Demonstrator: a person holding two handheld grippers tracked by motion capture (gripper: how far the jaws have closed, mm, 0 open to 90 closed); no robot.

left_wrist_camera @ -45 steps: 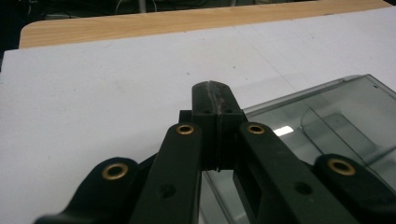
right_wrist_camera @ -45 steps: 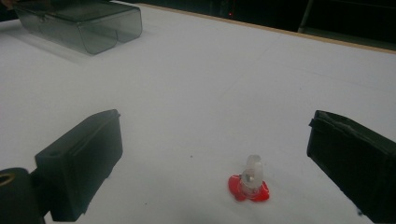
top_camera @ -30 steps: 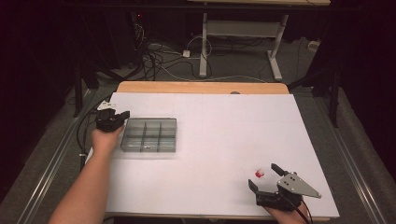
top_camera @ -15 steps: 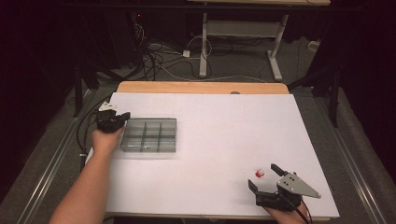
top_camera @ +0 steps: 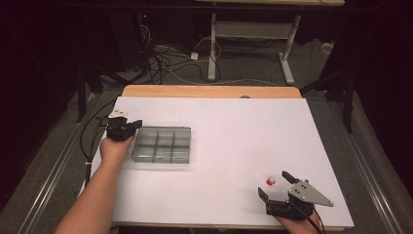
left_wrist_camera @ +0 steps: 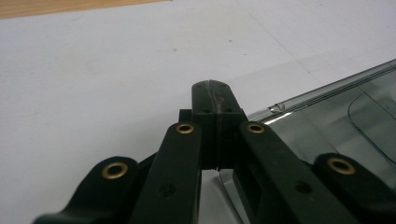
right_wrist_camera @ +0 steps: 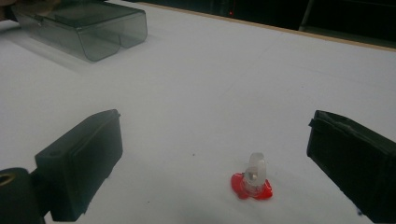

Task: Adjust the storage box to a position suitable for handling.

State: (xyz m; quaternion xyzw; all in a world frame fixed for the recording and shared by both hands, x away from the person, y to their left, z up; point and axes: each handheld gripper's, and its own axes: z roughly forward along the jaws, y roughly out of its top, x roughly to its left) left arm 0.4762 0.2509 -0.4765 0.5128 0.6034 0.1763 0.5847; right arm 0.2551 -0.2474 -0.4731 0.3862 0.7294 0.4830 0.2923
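Observation:
A clear grey compartment box [top_camera: 162, 144] lies on the white table at the left. My left gripper [top_camera: 137, 124] is at its far left corner with the jaws pressed together, and the box's rim [left_wrist_camera: 327, 88] runs in under them. Near the front right edge my right gripper [top_camera: 275, 185] stands open on the table. A small red-and-clear piece [top_camera: 270, 181] sits on the table between its fingers, untouched. In the right gripper view the piece [right_wrist_camera: 252, 179] stands upright between the two pads [right_wrist_camera: 88, 154], nearer the right one, and the box [right_wrist_camera: 88, 28] is far off at the upper left.
The white table sheet [top_camera: 243, 131] spreads wide between the two grippers. A wooden strip [top_camera: 209, 91] lines the far edge. Beyond it are cables and a desk frame [top_camera: 248, 44] on the floor. The front edge lies just behind my right gripper.
My left gripper and the box have shifted slightly to the right together. The right gripper and the red piece have stayed where they were.

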